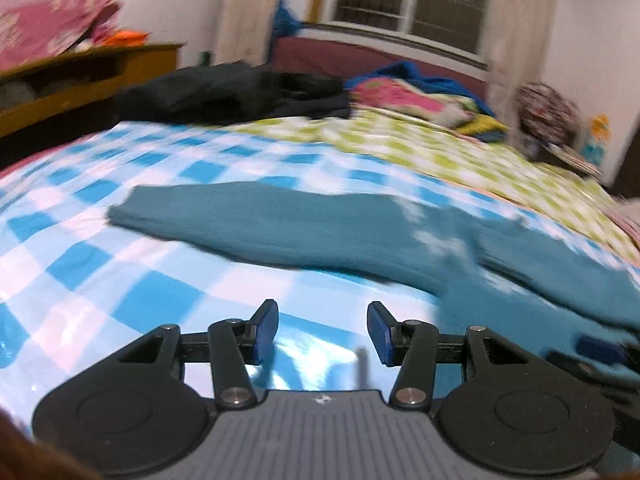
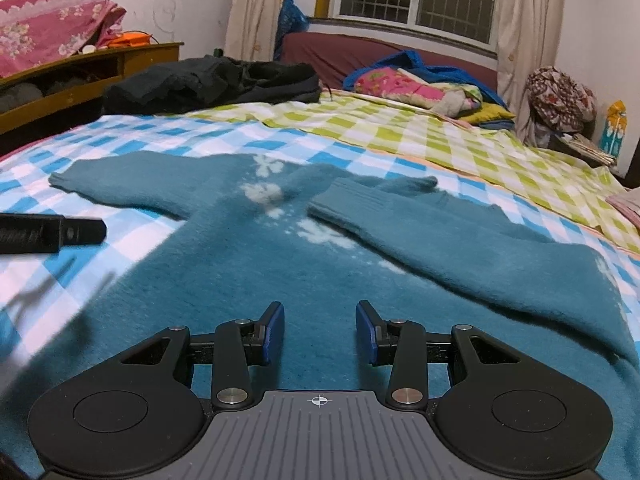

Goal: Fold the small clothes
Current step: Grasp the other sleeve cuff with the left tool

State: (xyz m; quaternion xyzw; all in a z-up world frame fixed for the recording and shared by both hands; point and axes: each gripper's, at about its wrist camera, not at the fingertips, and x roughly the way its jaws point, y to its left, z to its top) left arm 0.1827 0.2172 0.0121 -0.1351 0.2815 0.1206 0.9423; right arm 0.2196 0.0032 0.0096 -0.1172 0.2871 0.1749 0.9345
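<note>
— Sweater (image 2: 248, 264) lies flat across the bed's (image 2: 168, 136) blue-checked end, so we can fold it; one sleeve (image 2: 400, 220) is already laid over the chest, the other (image 1: 224, 216) stretched toward the bed's left edge.

— Grippers?

— Left gripper (image 1: 323, 330) over bare sheet, right gripper (image 2: 320, 330) over the hem, both with jaws apart, holding nothing. Only our right view shows the folded sleeve; our left view is blurred.

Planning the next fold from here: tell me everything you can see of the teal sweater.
The teal sweater looks like fuzzy knit with white snowflake motifs down its middle. It lies flat on the blue-checked sheet. One sleeve stretches out sideways; the other, with a ribbed cuff, is folded across the body. No pad touches it.
</note>
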